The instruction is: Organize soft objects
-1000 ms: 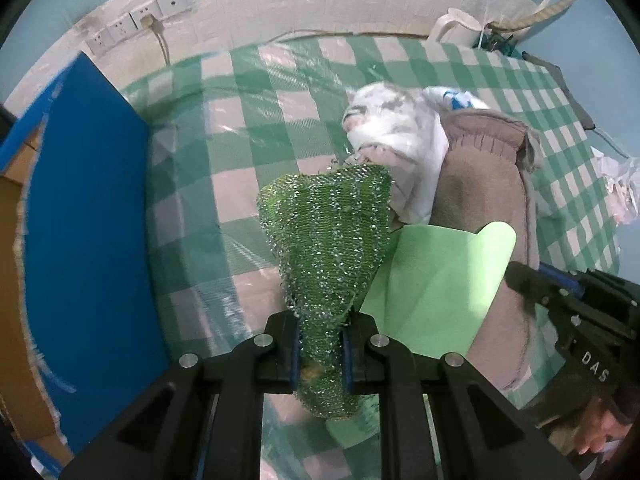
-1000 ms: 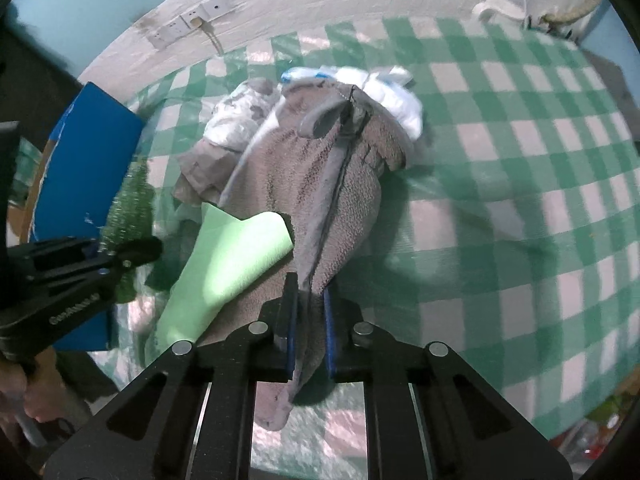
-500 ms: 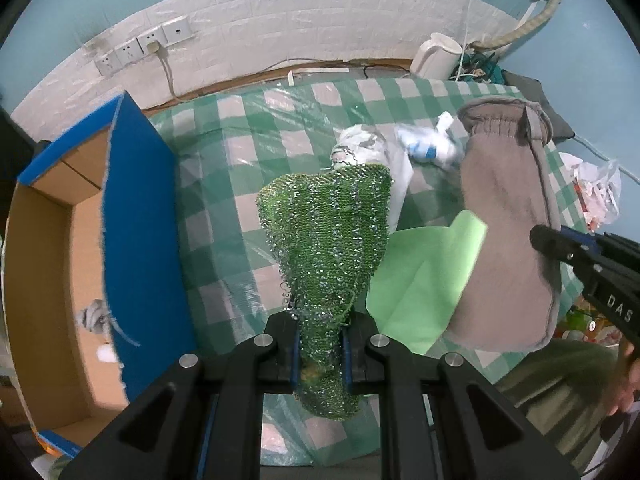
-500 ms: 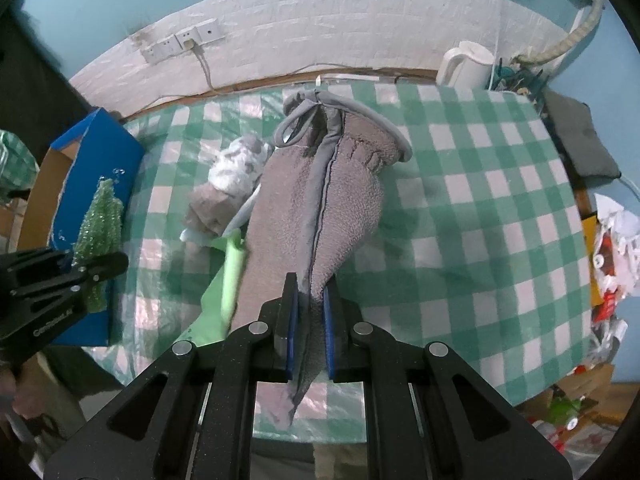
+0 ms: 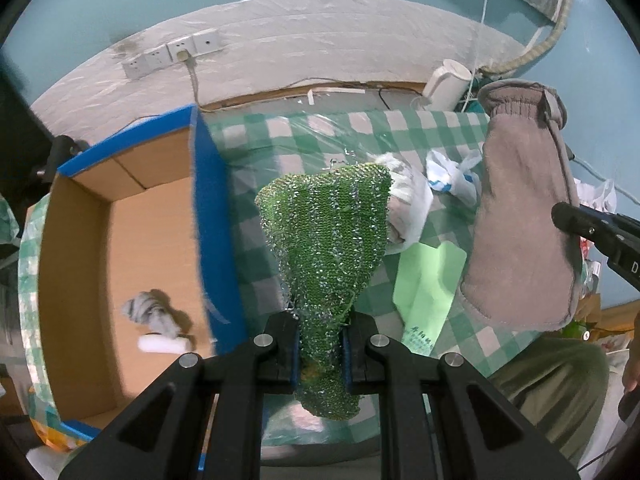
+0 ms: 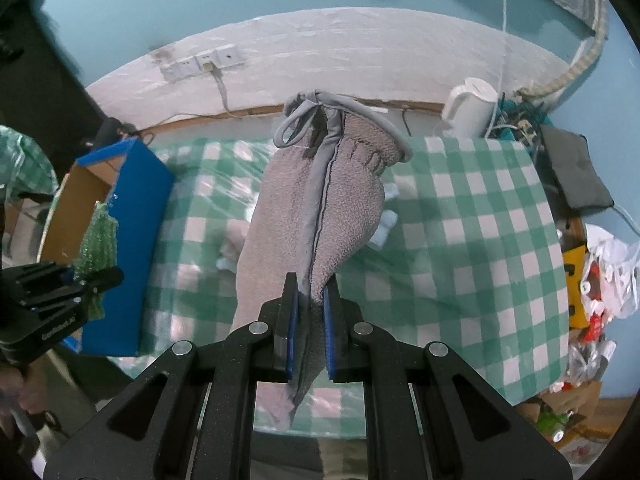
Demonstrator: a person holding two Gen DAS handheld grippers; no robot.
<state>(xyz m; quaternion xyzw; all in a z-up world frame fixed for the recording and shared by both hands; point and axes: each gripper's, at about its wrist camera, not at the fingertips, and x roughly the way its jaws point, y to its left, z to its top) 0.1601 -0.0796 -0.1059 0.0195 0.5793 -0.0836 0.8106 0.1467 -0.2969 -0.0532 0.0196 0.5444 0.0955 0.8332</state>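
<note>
**Both grippers loaded, held over the checked table**

Left gripper (image 5: 320, 354): jaws narrow, pinched on green sparkly mesh cloth (image 5: 326, 240). Cloth fans out wide twd 12 o'clock from the pads, a short tail bunched below them at 6. It hangs clear of the table (image 5: 288, 136), w/ the green-white check cover under it.

Right gripper (image 6: 308, 322): jaws nearly together, clamped on grey fleece mitt (image 6: 316, 204) along its seam. Mitt's cuff end w/ grey loop sits at 12 o'clock in the right wrist view, a thin edge trailing past the pads at 6. In the left wrist view the same mitt (image 5: 524, 208) hangs at 3 o'clock, off the table, w/ the right gripper's dark finger just beside it.

Cardboard box (image 5: 120, 248) w/ blue outer walls sits at 9 o'clock of the left gripper, open top, touching the table's edge. Inside: a grey-white soft item (image 5: 150, 312) and a white roll-shaped thing (image 5: 162, 344) just beside it.

Left on the table: light green sheet (image 5: 428, 284) at 4 o'clock of the mesh cloth, white-grey bundle (image 5: 408, 200) at 2 o'clock partly behind it, blue-white plastic bag (image 5: 452, 176) near the bundle.

White kettle (image 6: 472, 104) at the table's far edge, 1 o'clock in the right wrist view. Wall sockets (image 6: 200, 64) at 11 o'clock.
</note>
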